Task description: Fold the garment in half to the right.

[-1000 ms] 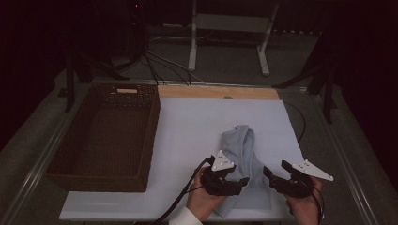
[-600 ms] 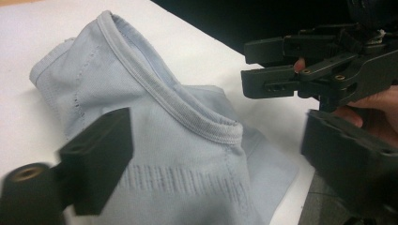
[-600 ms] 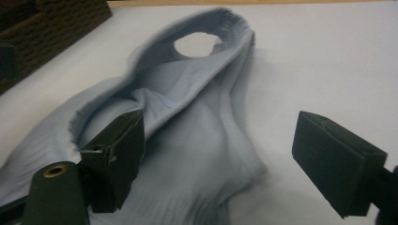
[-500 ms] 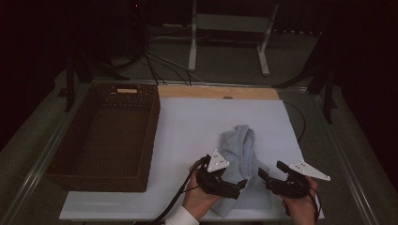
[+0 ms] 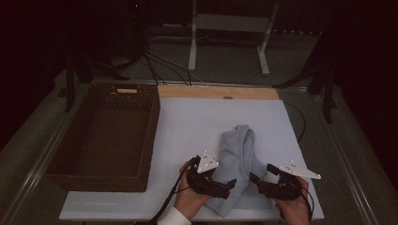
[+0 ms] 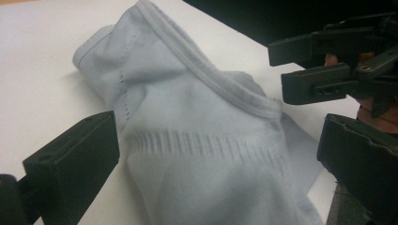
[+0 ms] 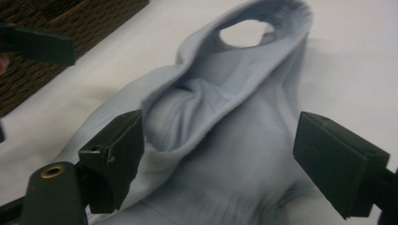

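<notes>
The pale blue garment lies crumpled near the desk's near edge. Left hand-held gripper has just spread wide; right hand-held gripper gapes too, neither gripping it.

Pale blue garment, crumpled, ribbed hem, lying on white mat's near-right part.

Lab-like recording setup: dark room, white board on table, metal stand, floor cables.
</notes>
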